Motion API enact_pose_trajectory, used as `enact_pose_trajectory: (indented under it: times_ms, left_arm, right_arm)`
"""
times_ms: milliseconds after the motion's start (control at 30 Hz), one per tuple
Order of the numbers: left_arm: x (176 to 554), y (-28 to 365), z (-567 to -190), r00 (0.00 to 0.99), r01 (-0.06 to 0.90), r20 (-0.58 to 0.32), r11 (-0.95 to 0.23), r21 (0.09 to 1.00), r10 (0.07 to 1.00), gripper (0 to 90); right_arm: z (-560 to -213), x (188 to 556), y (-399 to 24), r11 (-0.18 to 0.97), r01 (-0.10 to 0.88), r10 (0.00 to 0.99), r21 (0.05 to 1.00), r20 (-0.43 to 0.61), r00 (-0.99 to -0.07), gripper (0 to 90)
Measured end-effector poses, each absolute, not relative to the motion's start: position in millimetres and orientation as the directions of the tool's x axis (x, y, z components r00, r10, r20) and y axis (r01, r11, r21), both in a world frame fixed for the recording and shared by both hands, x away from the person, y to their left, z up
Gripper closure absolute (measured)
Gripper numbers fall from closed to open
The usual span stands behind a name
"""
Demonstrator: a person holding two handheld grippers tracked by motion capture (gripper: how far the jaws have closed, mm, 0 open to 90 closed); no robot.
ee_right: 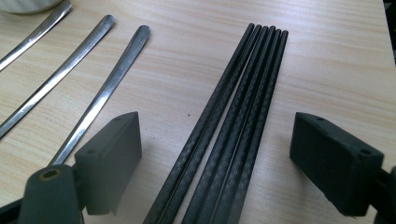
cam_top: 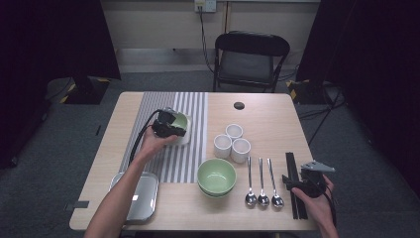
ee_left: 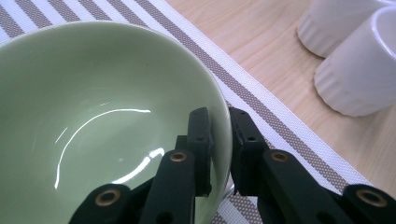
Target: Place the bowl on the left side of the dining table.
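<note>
Black jaws of the left gripper [ee_left: 219, 140] pinch the rim of a pale green bowl [ee_left: 93, 116] — one jaw inside the wall, the other outside, both pressed to the ceramic. That bowl sits on a striped grey-and-white placemat [ee_left: 261, 102] at the left-centre of a light wooden table [cam_top: 267, 109], the person's left hand [cam_top: 151, 144] behind the gripper. Beyond the mat's edge stand white ribbed cups [ee_left: 359, 70], three of them clustered near the table's middle in the high view.

At the table's near right corner the right gripper [ee_right: 215, 158] hovers with its jaws spread wide, gripping nothing — a bundle of black chopsticks [ee_right: 233, 126] lies on the wood between them, untouched by either pad. Just to the left of the chopsticks lie three metal spoons [cam_top: 262, 183], side by side, bowls toward the person. A stack of green bowls [cam_top: 217, 176] sits left of the spoons, near the mat's near edge, and a metal tray [cam_top: 143, 196] rests at the near left corner. A black folding chair [cam_top: 250, 59] stands at the far side.
</note>
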State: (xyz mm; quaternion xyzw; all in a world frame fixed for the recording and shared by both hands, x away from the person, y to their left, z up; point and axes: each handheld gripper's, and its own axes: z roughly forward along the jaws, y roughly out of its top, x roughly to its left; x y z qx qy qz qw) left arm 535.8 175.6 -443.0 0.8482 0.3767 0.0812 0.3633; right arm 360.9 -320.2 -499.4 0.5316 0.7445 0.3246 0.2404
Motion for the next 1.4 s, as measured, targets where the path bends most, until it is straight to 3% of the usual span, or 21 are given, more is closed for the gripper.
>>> enact_pose_trajectory:
  times_ms: [367,733,800,1067,1400]
  left_arm:
    - [537.0,178.6,-444.5,0.697,0.583,-0.157,-0.425,0.692,0.699,77.5]
    - [523.5,198.2,-430.9,0.689,0.575,-0.193,-0.365,0.733,0.698,57.0]
    - [522.1,206.4,-429.4,0.684,0.591,-0.254,-0.317,0.741,0.684,53.0]
    - [506.5,229.8,-419.5,0.652,0.547,-0.150,-0.324,0.772,0.744,40.3]
    - [508.2,256.3,-427.7,0.627,0.591,-0.181,-0.312,0.744,0.757,18.0]
  right_arm:
    - [-499.5,360.9,-320.1,0.223,0.635,0.948,0.739,-0.013,-0.318,15.9]
    - [-499.5,360.9,-320.1,0.223,0.636,0.948,0.739,-0.013,-0.318,15.9]
    - [-499.5,360.9,-320.1,0.223,0.636,0.948,0.739,-0.013,-0.318,15.9]
    - [-499.5,360.9,-320.1,0.223,0.636,0.948,0.739,-0.013,-0.318,15.9]
    - [-499.4,360.9,-320.0,0.221,0.636,0.949,0.740,-0.013,-0.315,16.3]
